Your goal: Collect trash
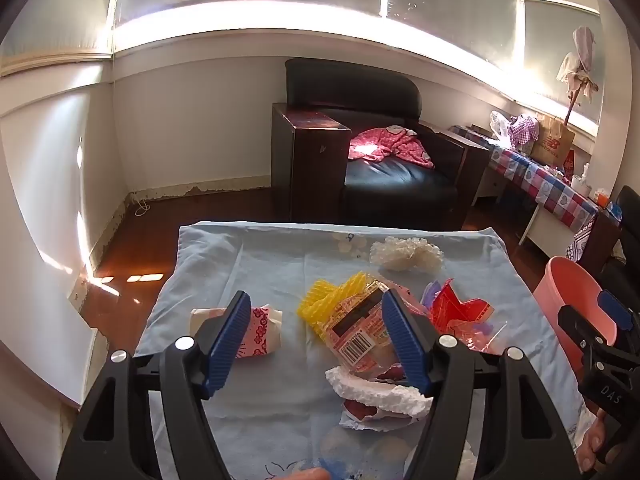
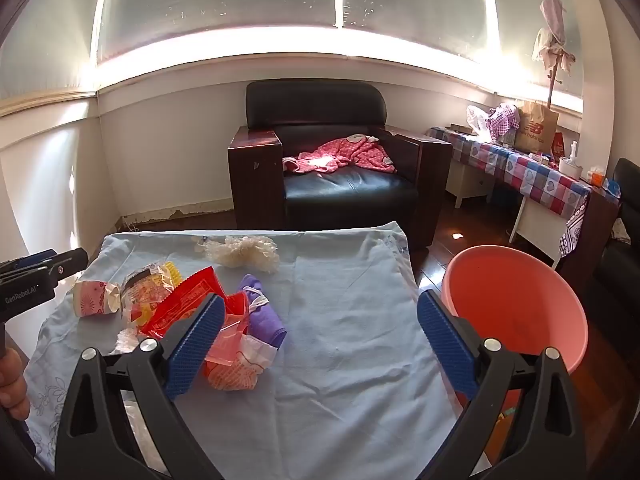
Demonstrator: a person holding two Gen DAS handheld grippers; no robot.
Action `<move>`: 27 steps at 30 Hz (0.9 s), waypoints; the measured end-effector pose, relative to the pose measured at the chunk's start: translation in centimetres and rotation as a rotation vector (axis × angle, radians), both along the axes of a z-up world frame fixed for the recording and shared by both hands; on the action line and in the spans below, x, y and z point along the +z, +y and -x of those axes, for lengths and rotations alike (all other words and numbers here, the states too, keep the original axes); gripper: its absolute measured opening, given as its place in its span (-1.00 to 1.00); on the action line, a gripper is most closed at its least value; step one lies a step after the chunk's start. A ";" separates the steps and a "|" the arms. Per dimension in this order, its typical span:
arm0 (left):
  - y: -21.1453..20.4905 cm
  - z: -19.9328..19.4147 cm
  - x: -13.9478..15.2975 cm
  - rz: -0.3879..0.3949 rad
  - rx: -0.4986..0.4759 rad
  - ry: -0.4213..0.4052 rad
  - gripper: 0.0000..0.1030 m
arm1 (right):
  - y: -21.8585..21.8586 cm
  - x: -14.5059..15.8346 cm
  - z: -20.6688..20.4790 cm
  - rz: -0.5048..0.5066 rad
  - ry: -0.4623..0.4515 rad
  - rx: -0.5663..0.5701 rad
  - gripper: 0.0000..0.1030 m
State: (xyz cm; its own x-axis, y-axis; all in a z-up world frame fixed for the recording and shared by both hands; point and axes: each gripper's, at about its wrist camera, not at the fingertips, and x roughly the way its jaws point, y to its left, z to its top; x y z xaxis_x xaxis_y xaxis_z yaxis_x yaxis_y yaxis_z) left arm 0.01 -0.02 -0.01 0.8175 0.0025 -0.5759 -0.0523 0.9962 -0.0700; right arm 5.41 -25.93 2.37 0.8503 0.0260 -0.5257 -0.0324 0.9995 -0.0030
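Observation:
Trash lies on a table under a light blue cloth (image 1: 272,272): a pink paper cup (image 1: 260,332) on its side, yellow foam netting (image 1: 328,300), a barcode snack wrapper (image 1: 360,340), torn white foam (image 1: 376,392), a red wrapper (image 1: 456,308) and a white foam net (image 1: 406,254). My left gripper (image 1: 316,344) is open and empty above the cup and wrapper. My right gripper (image 2: 320,344) is open and empty above the cloth, right of the red wrapper (image 2: 184,300), purple cloth piece (image 2: 260,312) and pink bag (image 2: 232,364). A pink bucket (image 2: 516,300) stands right of the table.
A black armchair (image 2: 332,168) with a pink garment stands behind the table. A side table with a checked cloth (image 2: 532,176) and bags runs along the right wall. Dark wooden floor surrounds the table.

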 end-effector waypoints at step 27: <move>0.0 -0.1 -0.1 0.005 -0.014 -0.003 0.31 | -0.1 0.1 0.0 -0.008 0.003 0.001 0.89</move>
State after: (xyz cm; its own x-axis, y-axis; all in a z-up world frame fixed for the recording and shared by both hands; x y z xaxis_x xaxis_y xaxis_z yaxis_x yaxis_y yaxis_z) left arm 0.08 -0.01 -0.07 0.8192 -0.0120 -0.5734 -0.0379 0.9965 -0.0751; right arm 5.43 -26.00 2.42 0.8486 0.0315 -0.5282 -0.0336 0.9994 0.0055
